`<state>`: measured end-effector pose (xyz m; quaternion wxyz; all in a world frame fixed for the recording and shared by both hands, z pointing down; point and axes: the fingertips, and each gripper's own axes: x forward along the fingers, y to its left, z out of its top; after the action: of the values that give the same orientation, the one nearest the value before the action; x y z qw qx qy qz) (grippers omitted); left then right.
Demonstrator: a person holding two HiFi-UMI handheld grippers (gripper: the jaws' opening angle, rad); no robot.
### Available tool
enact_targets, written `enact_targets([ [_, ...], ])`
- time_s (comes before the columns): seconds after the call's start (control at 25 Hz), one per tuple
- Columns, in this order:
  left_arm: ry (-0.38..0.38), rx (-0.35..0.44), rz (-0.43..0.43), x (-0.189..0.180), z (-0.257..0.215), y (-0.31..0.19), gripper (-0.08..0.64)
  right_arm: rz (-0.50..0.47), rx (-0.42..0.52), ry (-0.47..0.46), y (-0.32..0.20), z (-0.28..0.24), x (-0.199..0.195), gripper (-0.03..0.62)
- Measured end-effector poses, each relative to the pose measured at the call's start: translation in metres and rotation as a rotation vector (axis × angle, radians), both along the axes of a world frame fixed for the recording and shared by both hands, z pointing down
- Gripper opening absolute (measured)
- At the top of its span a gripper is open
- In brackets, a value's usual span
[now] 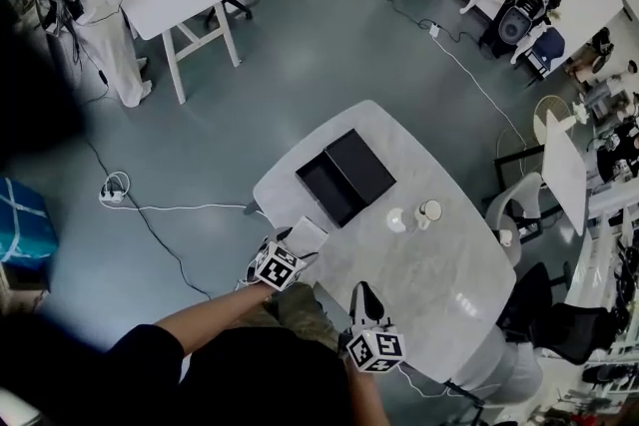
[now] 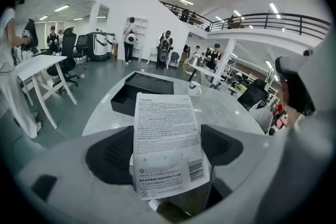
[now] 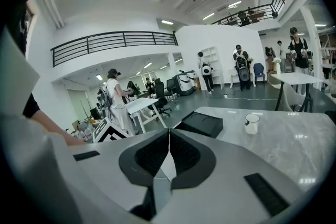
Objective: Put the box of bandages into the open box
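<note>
The box of bandages (image 2: 166, 143) is a flat white carton with dense black print and a barcode. My left gripper (image 2: 168, 150) is shut on it and holds it over the near left edge of the table. In the head view the carton (image 1: 308, 232) sticks out ahead of the left gripper (image 1: 297, 245). The open black box (image 1: 327, 189) lies further up the table, its lid (image 1: 364, 163) right beside it; it also shows ahead as the black box (image 2: 128, 100). My right gripper (image 1: 362, 292) hovers at the near edge, shut (image 3: 169, 150) on nothing.
A white marble table (image 1: 439, 274) carries a white cup (image 1: 429, 212) and a small white object (image 1: 397, 220) to the right of the black box. A chair (image 1: 514, 210) stands at the table's right. Cables (image 1: 160, 208) run over the floor on the left. People stand far off.
</note>
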<state>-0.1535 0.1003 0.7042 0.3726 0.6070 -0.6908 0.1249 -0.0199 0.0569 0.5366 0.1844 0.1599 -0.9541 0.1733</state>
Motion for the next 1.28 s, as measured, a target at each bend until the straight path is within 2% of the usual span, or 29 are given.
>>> enact_targets([
  [0.32,0.026,-0.009,-0.066,-0.033,0.009,0.027,0.411,-0.053,-0.036,0.010,0.005,0.021,-0.040,0.014],
  [0.56,0.040,-0.008,-0.096,-0.073,0.020,0.028,0.411,-0.083,-0.061,0.004,0.002,0.036,-0.082,0.013],
  [0.8,0.002,-0.038,0.016,-0.108,0.019,-0.013,0.411,-0.007,-0.082,-0.012,-0.038,0.045,-0.121,0.013],
  [1.04,0.026,-0.052,0.065,-0.123,0.021,-0.056,0.411,0.077,-0.121,-0.003,-0.088,0.063,-0.136,0.014],
  [1.28,-0.053,-0.091,0.191,-0.135,0.028,-0.083,0.411,0.079,-0.136,0.006,-0.118,0.076,-0.158,0.013],
])
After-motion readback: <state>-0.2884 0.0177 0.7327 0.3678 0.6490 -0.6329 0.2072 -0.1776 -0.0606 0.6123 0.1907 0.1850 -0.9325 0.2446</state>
